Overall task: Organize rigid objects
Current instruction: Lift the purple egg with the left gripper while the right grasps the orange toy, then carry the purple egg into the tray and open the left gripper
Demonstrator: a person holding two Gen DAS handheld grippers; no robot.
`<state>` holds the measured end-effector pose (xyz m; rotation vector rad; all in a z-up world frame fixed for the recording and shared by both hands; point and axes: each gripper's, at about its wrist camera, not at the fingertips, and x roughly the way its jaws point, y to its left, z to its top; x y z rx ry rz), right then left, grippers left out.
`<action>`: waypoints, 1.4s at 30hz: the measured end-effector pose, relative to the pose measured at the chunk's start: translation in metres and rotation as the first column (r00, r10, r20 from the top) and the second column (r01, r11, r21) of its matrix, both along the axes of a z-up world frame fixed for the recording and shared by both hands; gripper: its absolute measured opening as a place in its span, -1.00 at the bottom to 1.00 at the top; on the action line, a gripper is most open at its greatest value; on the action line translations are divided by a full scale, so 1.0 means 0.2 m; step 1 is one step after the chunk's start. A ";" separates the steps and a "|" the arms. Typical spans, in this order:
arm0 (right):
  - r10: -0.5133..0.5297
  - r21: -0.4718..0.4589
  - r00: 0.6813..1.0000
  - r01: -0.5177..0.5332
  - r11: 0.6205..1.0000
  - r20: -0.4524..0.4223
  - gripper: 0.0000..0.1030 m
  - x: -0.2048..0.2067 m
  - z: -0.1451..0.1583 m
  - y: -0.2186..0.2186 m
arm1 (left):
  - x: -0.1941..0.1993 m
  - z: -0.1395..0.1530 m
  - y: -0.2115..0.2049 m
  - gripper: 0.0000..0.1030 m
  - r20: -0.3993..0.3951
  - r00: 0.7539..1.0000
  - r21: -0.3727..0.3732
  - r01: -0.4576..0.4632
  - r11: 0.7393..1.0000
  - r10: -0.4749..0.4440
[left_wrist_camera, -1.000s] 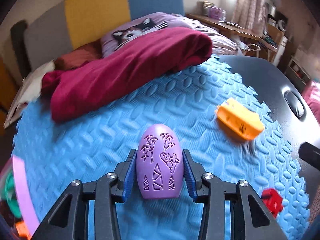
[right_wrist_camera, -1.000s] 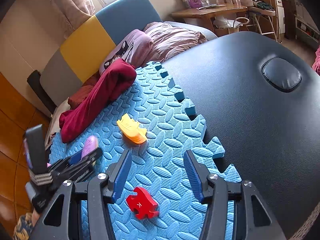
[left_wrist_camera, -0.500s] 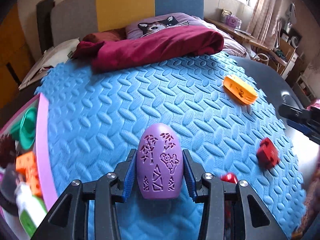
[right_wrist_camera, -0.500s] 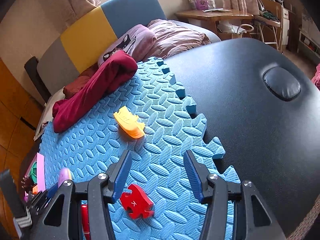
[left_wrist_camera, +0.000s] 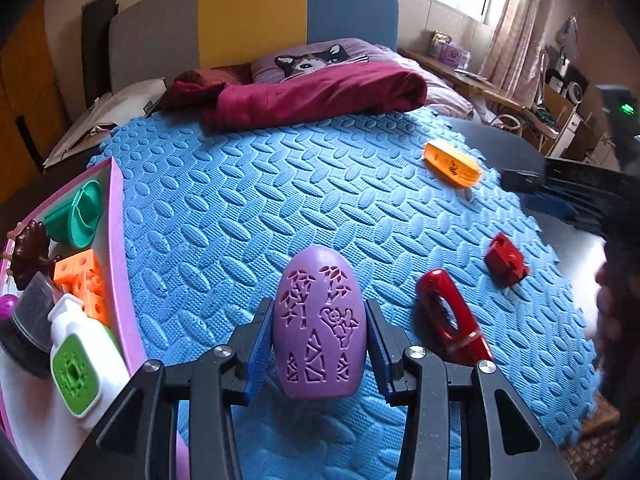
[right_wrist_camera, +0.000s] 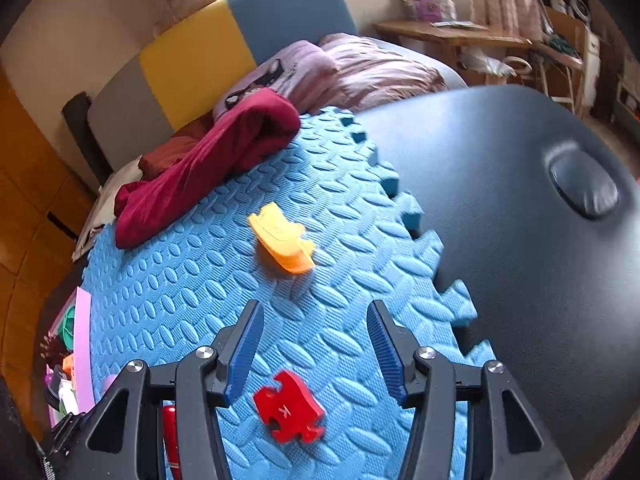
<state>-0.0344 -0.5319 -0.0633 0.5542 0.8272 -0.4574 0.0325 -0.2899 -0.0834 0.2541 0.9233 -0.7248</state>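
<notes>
My left gripper (left_wrist_camera: 319, 330) is shut on a purple egg-shaped shell (left_wrist_camera: 319, 320) with cut-out patterns, held over the blue foam mat (left_wrist_camera: 248, 216). A pink tray (left_wrist_camera: 120, 280) at the left holds several toys. On the mat lie an orange boat-shaped piece (left_wrist_camera: 453, 163), a red puzzle piece (left_wrist_camera: 505, 259) and a red handled tool (left_wrist_camera: 450, 316). My right gripper (right_wrist_camera: 316, 348) is open and empty above the red puzzle piece (right_wrist_camera: 289, 411). The orange piece (right_wrist_camera: 282, 238) lies farther ahead of it. The right gripper also shows at the right edge of the left wrist view (left_wrist_camera: 560, 192).
A dark red blanket (left_wrist_camera: 304, 96) and pillows lie at the mat's far edge. A black padded table (right_wrist_camera: 520, 208) adjoins the mat on the right. The tray holds a green cup (left_wrist_camera: 78, 216), orange cubes (left_wrist_camera: 82, 276) and a white-green bottle (left_wrist_camera: 82, 364).
My left gripper has swung left with the purple shell, bringing the pink tray and red tool into view. My right gripper has drifted slightly over the red puzzle piece.
</notes>
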 end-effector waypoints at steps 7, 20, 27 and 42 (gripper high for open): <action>0.140 -0.174 0.985 -0.156 0.972 -0.101 0.06 0.30 0.02 0.00 | -0.04 0.06 0.04 -0.14 -0.003 1.000 -0.042 0.019 0.999 -0.019; 0.294 -0.210 0.928 -0.343 0.916 -0.230 -0.45 0.51 -0.13 0.16 | -0.07 0.21 0.19 -0.14 0.020 0.999 -0.092 -0.031 0.995 0.033; 0.394 -0.152 0.911 -0.409 0.900 -0.122 -0.44 0.50 -0.03 0.41 | -0.08 0.33 0.33 -0.14 0.102 0.987 -0.090 -0.117 0.989 0.126; 0.558 -0.157 0.808 -0.586 0.795 -0.190 -0.43 0.42 -0.17 0.96 | -0.09 0.34 0.62 -0.14 0.123 0.958 -0.082 -0.250 0.965 0.258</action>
